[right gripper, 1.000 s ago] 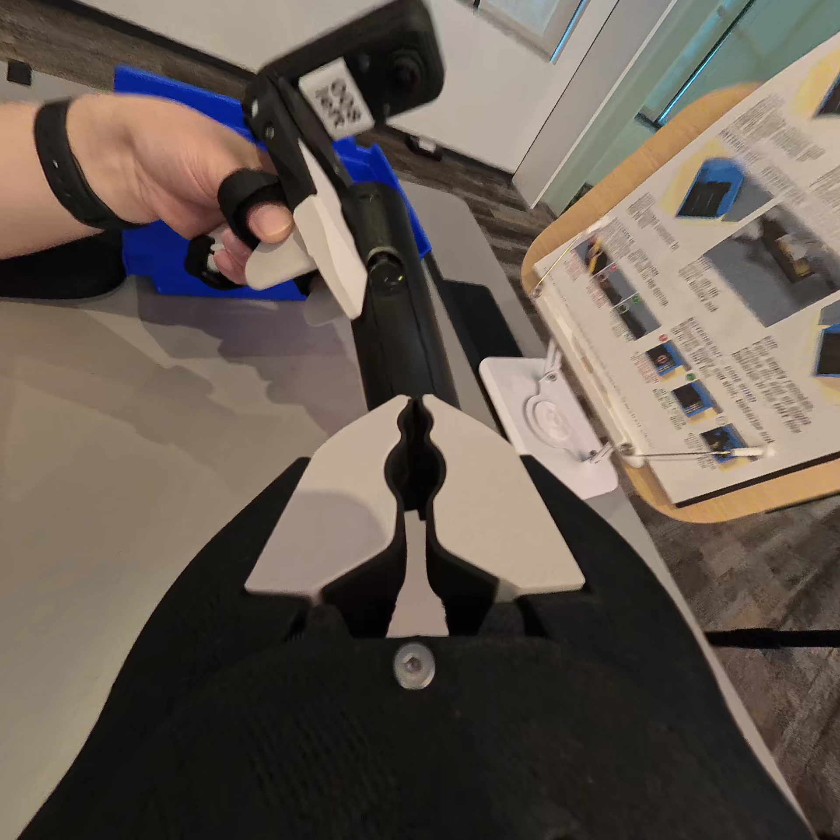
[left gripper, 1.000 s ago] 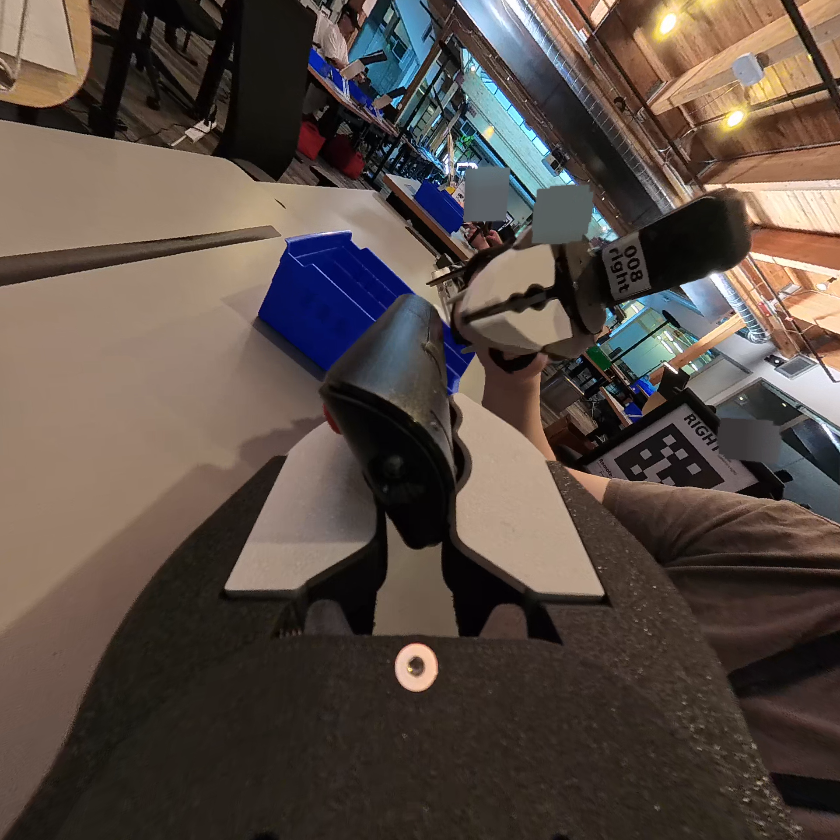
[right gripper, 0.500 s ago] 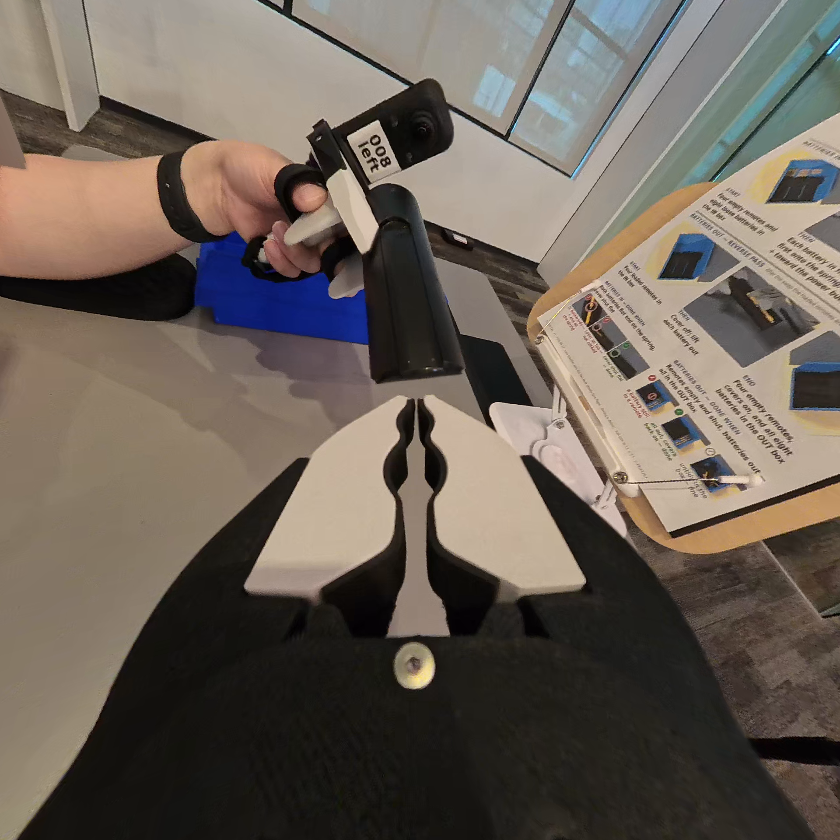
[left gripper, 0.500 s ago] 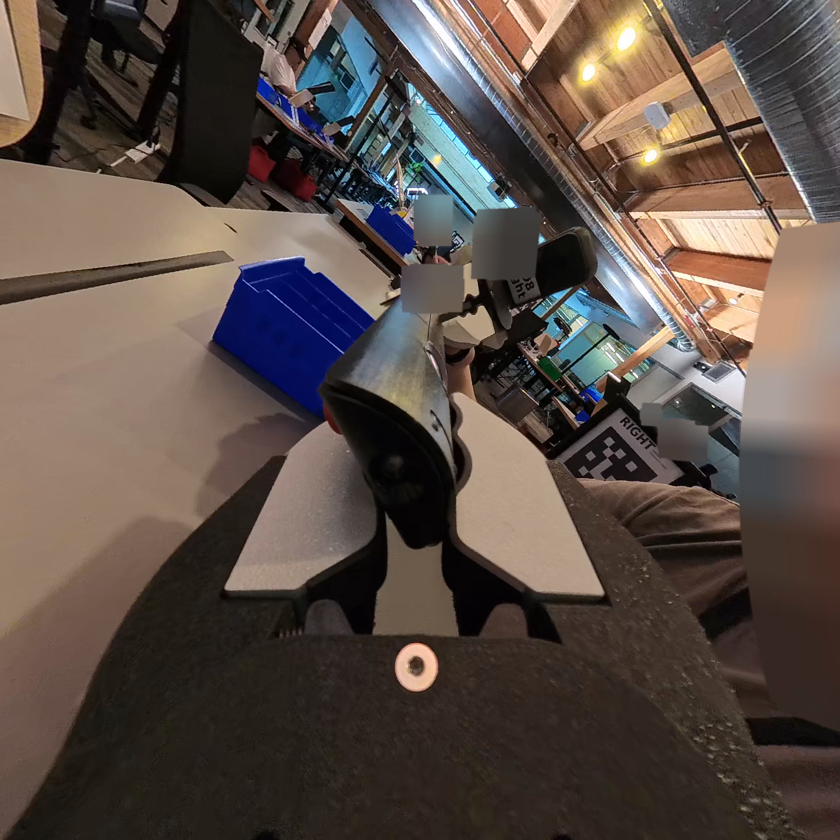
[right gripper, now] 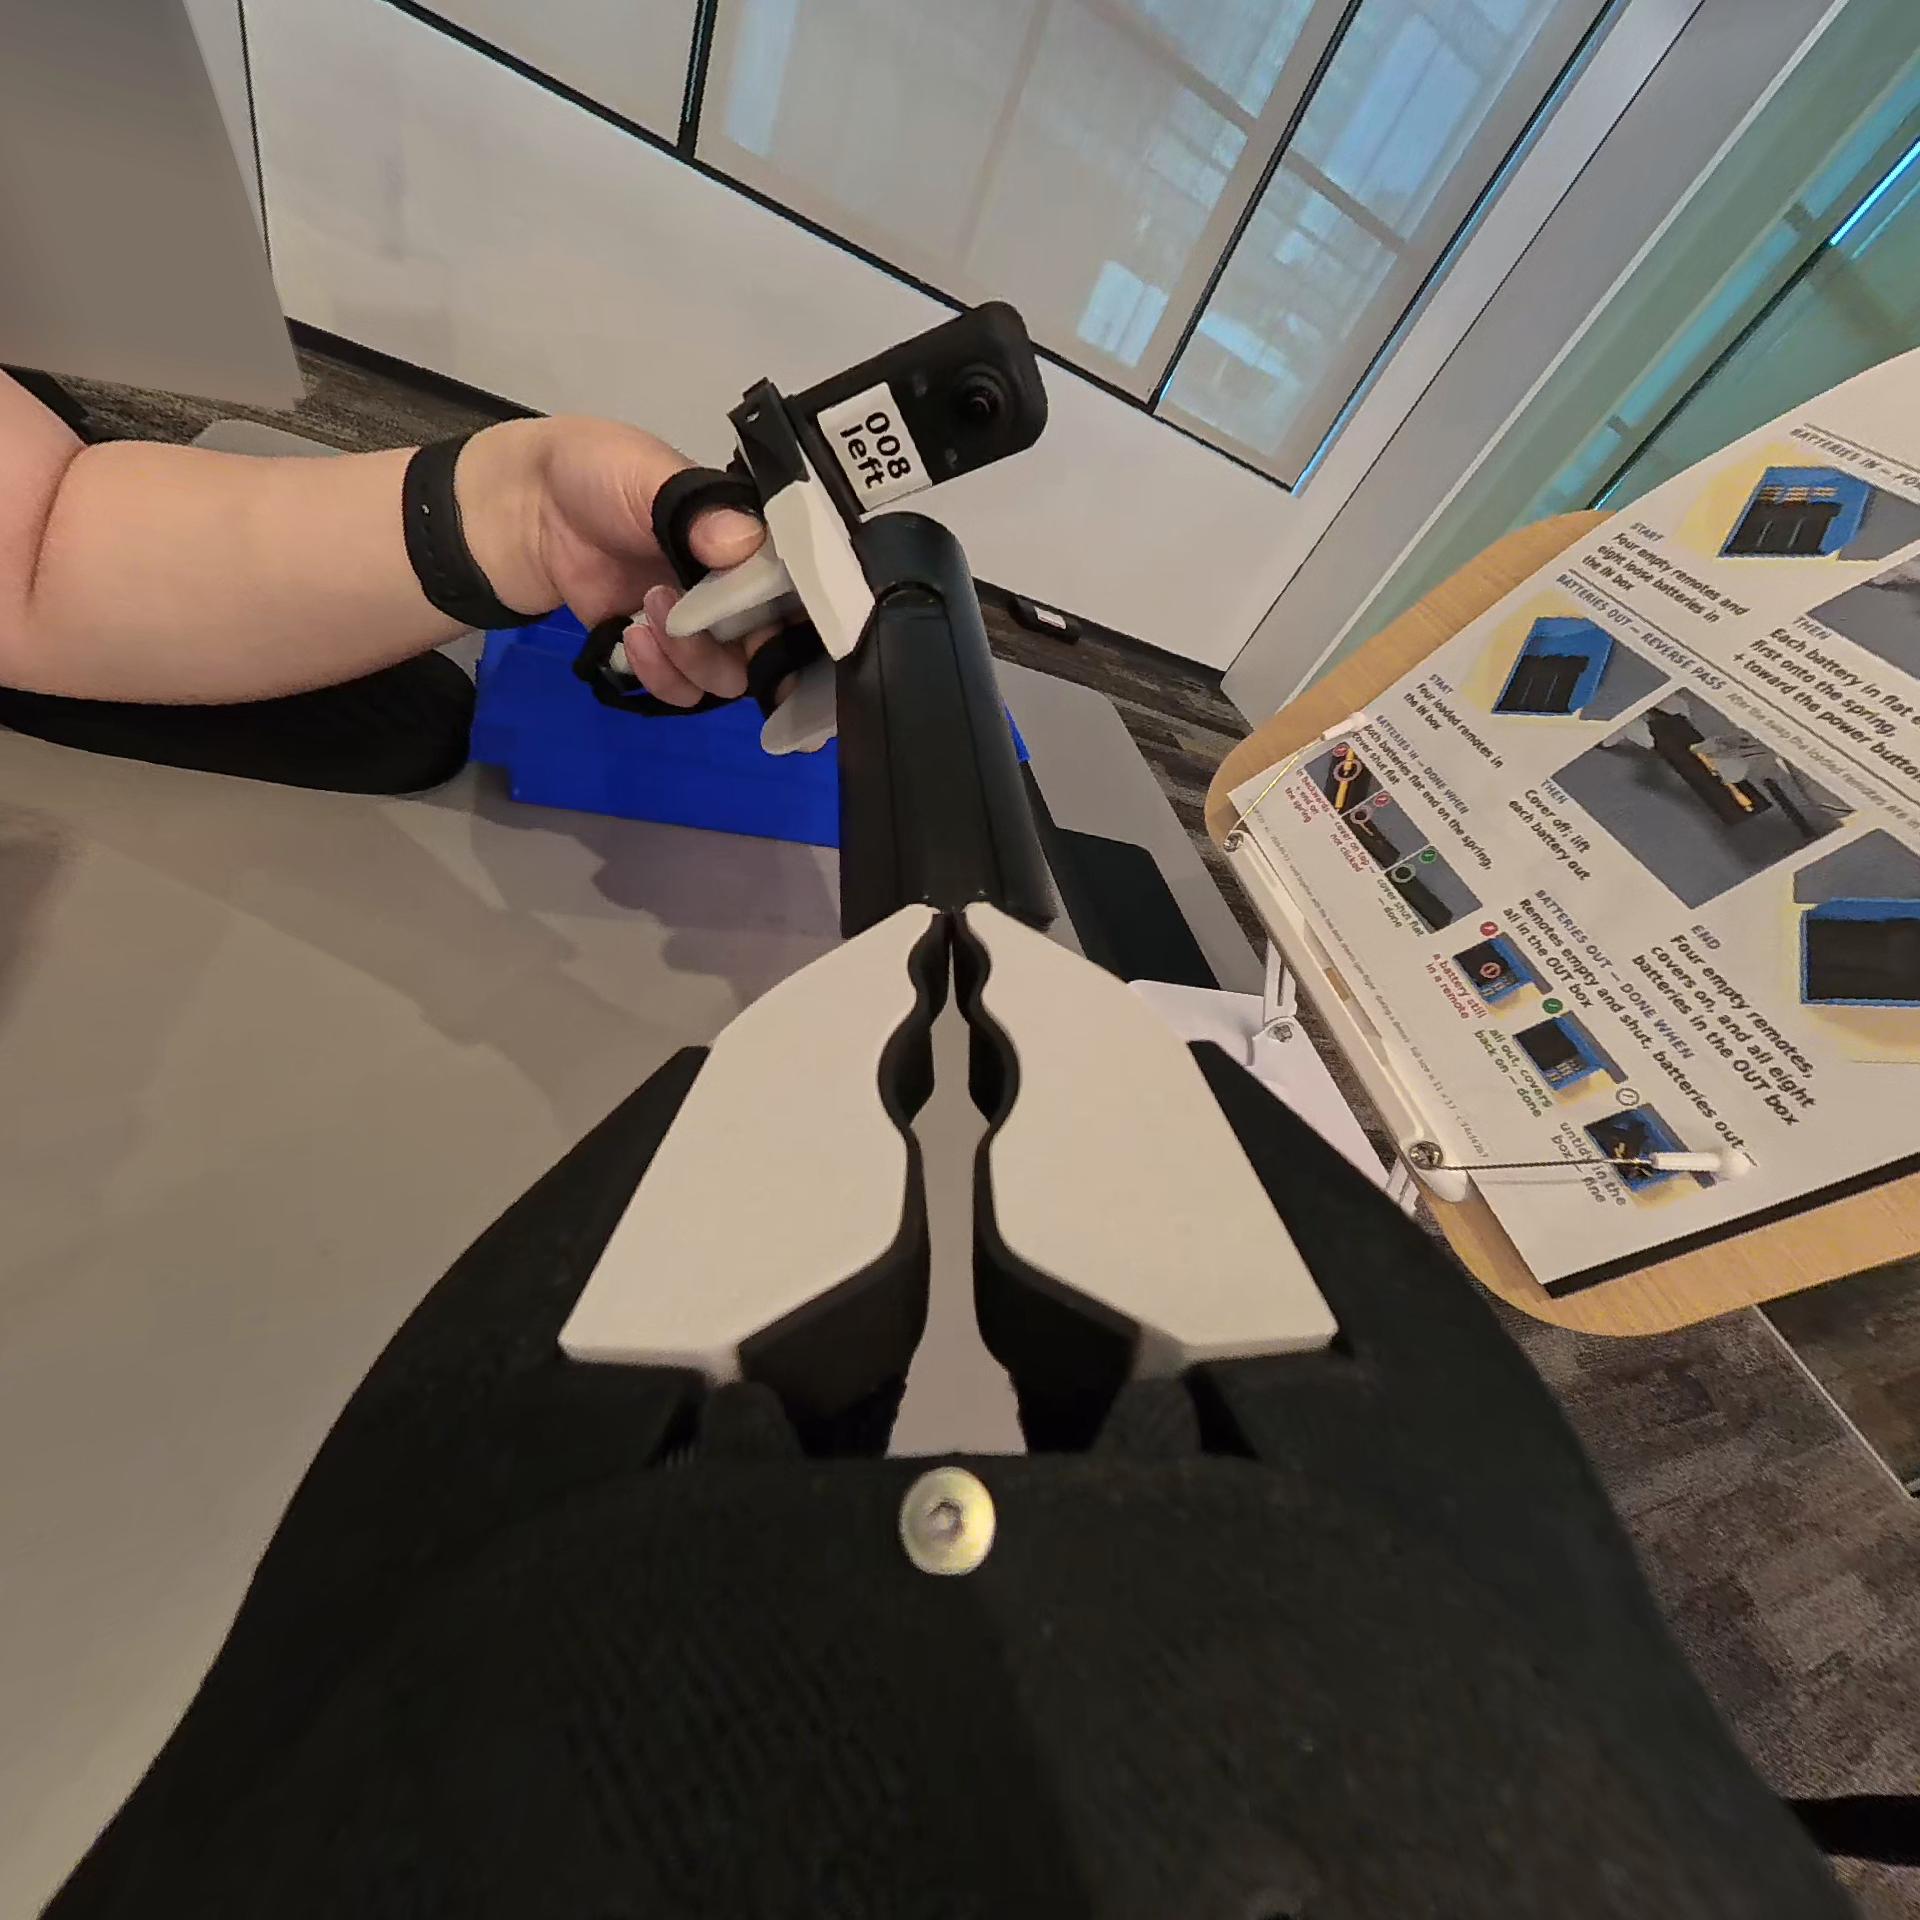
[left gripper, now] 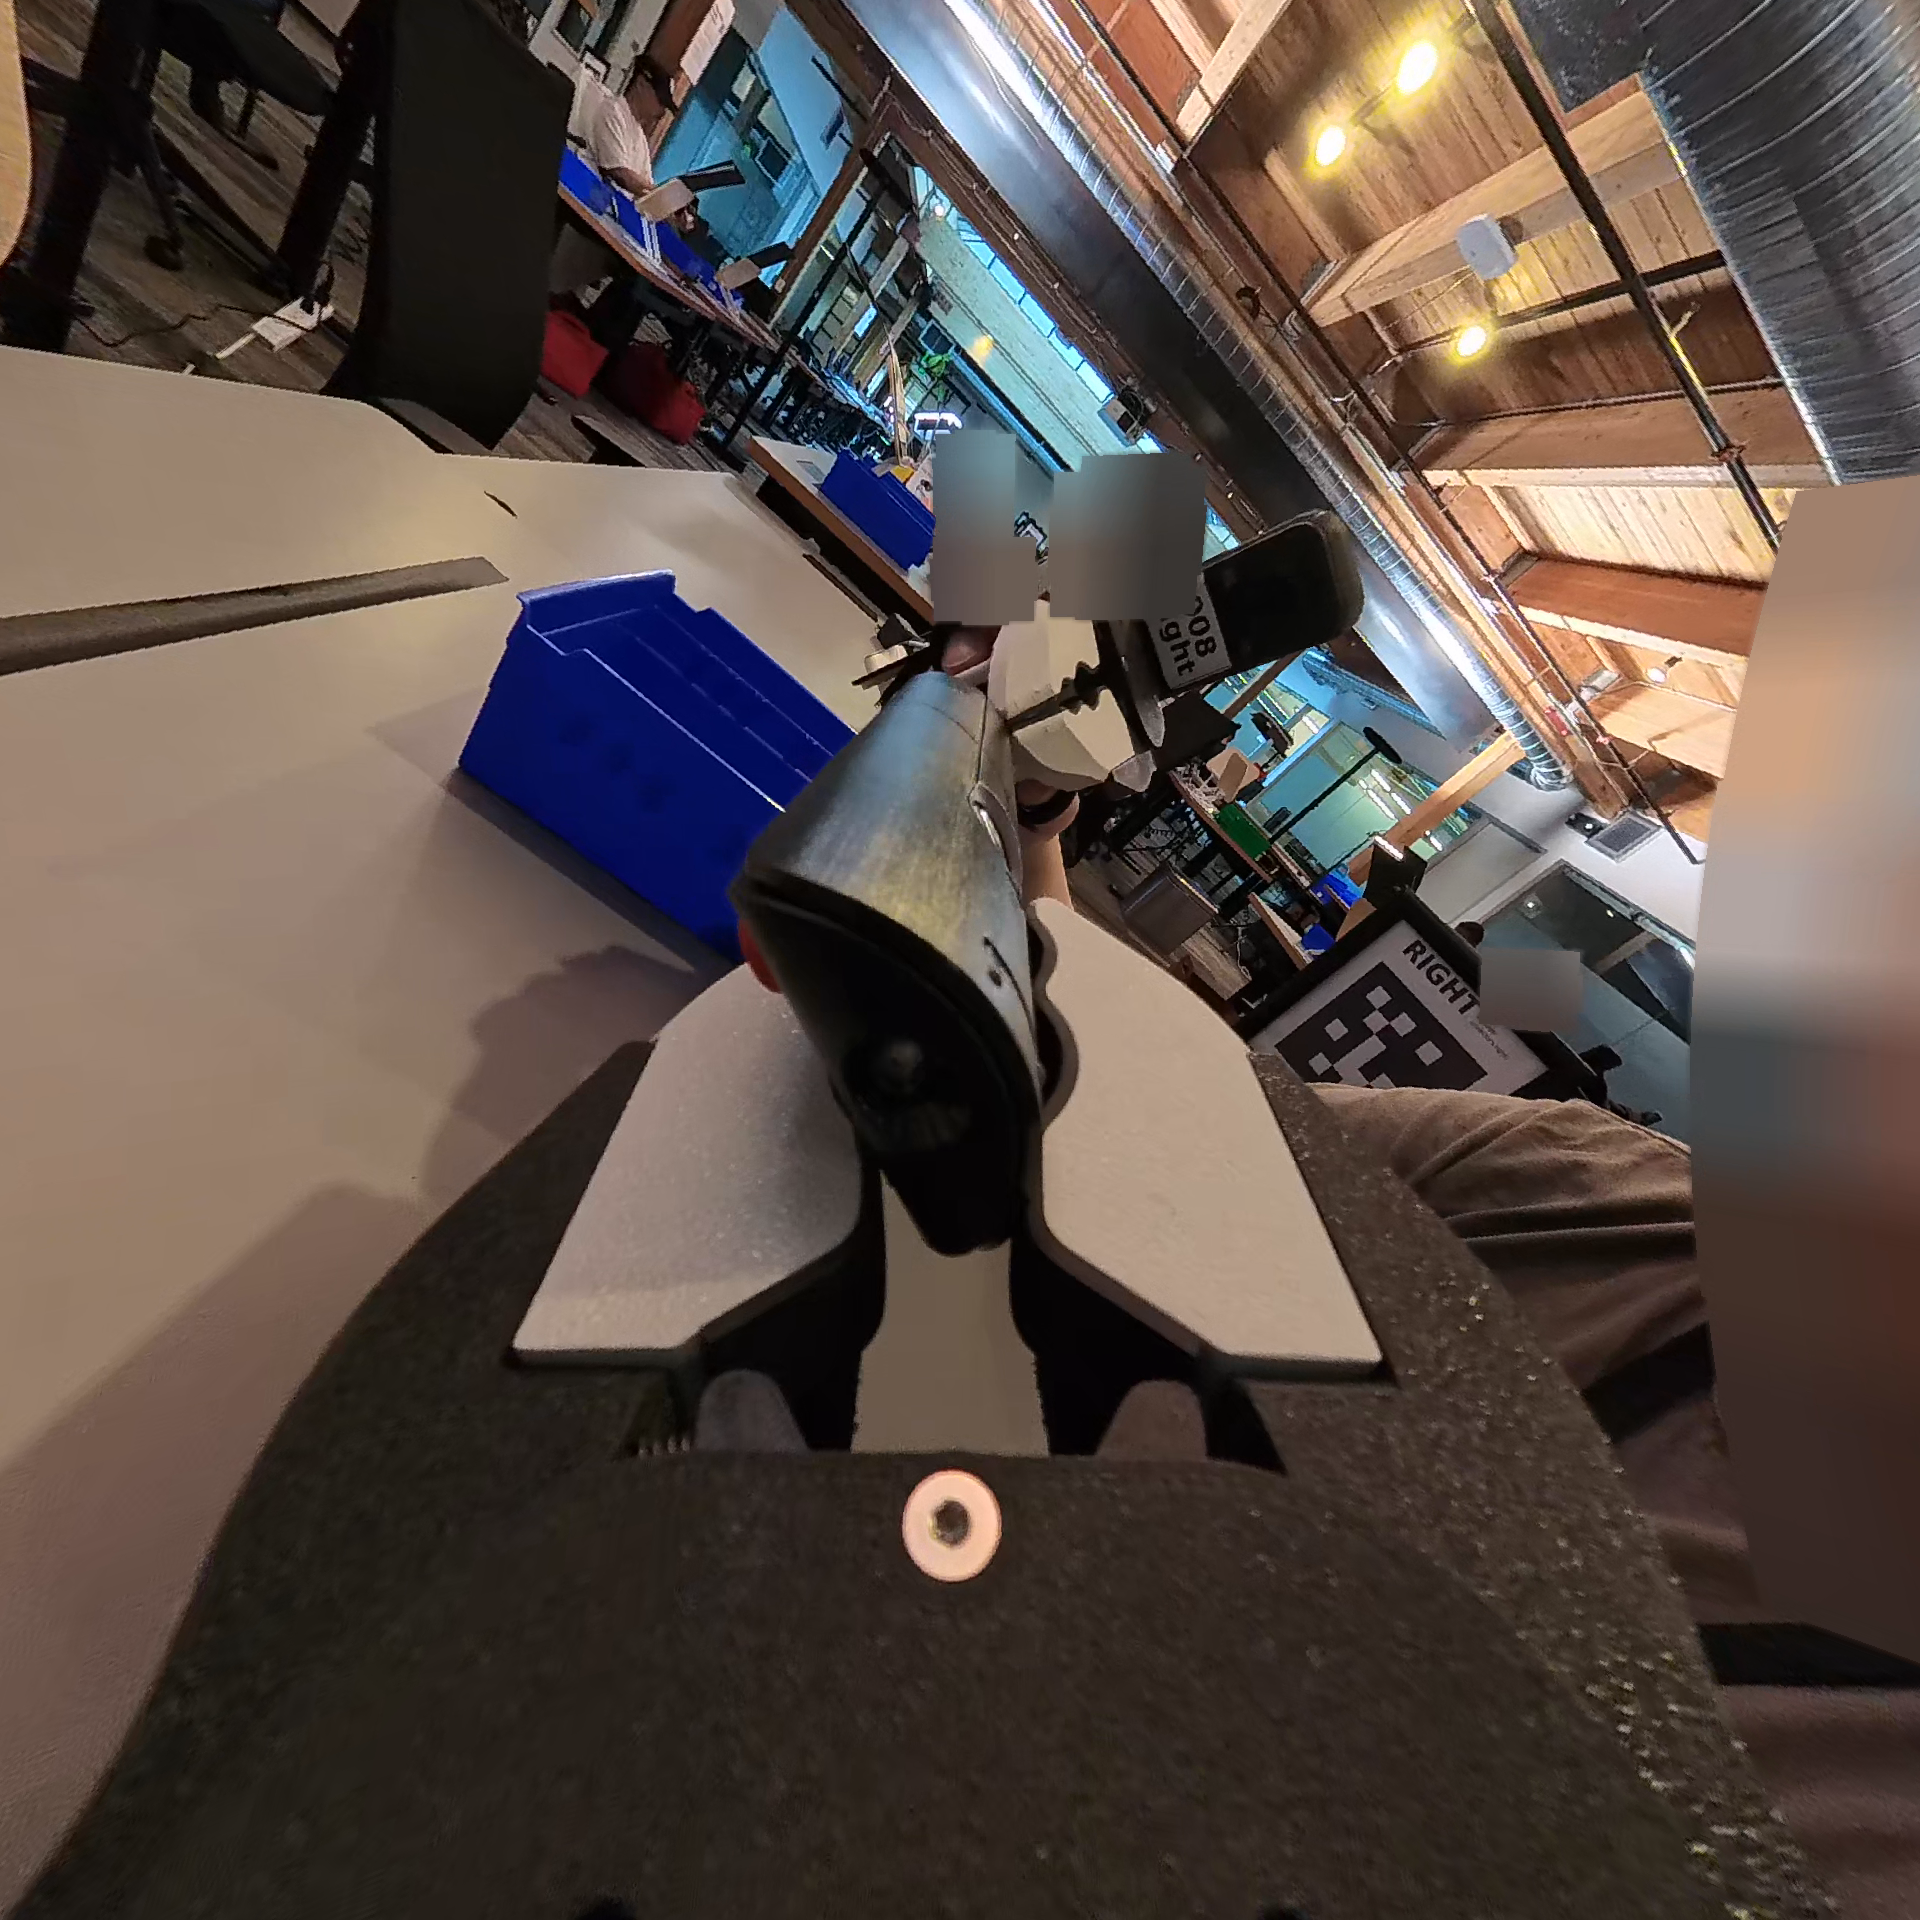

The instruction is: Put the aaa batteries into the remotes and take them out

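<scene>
Left gripper [left gripper: 940,1049] clamps remote [left gripper: 904,935] — right gripper [right gripper: 951,920] closed, empty.

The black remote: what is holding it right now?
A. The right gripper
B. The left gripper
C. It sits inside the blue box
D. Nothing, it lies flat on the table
B: the left gripper has its jaws clamped on one end of the remote, while the right gripper is shut and empty just in front of it.

Left gripper [left gripper: 940,1049] and right gripper [right gripper: 951,920] — each 2 pale grey angular fingers on black grainy foam body, 1 silver screw at centre. Black wristband [right gripper: 447,535] worn; brown short sleeve [left gripper: 1538,1216]; white-labelled black camera [right gripper: 935,426].
</scene>
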`<state>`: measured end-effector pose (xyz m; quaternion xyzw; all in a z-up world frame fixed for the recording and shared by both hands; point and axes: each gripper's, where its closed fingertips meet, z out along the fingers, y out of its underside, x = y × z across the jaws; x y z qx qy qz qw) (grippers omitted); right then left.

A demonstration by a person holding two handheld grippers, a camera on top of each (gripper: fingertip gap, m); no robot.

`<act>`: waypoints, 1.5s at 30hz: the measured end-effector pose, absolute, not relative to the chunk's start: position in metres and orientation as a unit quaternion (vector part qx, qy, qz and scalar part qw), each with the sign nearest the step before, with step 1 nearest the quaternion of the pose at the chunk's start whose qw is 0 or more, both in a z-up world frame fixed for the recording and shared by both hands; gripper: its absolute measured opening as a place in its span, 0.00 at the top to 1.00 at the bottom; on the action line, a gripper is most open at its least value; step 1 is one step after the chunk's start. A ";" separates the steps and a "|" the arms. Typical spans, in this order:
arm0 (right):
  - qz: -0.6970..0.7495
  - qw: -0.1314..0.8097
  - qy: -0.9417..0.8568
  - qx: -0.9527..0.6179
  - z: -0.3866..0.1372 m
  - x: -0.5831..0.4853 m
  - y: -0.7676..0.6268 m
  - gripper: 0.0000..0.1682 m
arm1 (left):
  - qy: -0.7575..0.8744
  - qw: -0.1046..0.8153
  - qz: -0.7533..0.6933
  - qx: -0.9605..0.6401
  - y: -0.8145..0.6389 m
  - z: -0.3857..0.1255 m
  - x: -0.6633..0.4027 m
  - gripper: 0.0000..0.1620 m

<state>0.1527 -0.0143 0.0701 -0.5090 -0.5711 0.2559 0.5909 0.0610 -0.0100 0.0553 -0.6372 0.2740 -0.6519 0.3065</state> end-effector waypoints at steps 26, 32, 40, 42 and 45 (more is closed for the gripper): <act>0.272 0.594 -0.570 -0.499 0.070 0.152 -0.019 0.99 | 0.276 0.298 -0.659 -0.632 -0.012 0.054 0.062 0.85; 0.265 0.592 -0.572 -0.502 0.068 0.150 -0.018 0.99 | 0.281 0.304 -0.651 -0.636 -0.012 0.054 0.060 0.85; 0.260 0.592 -0.570 -0.507 0.067 0.150 -0.017 0.99 | 0.282 0.306 -0.650 -0.636 -0.012 0.053 0.063 0.86; 0.233 0.590 -0.574 -0.518 0.062 0.150 -0.012 0.99 | 0.281 0.312 -0.639 -0.645 -0.009 0.050 0.063 0.86; 0.235 0.587 -0.574 -0.521 0.058 0.147 -0.010 0.99 | 0.281 0.317 -0.632 -0.649 -0.006 0.049 0.060 0.86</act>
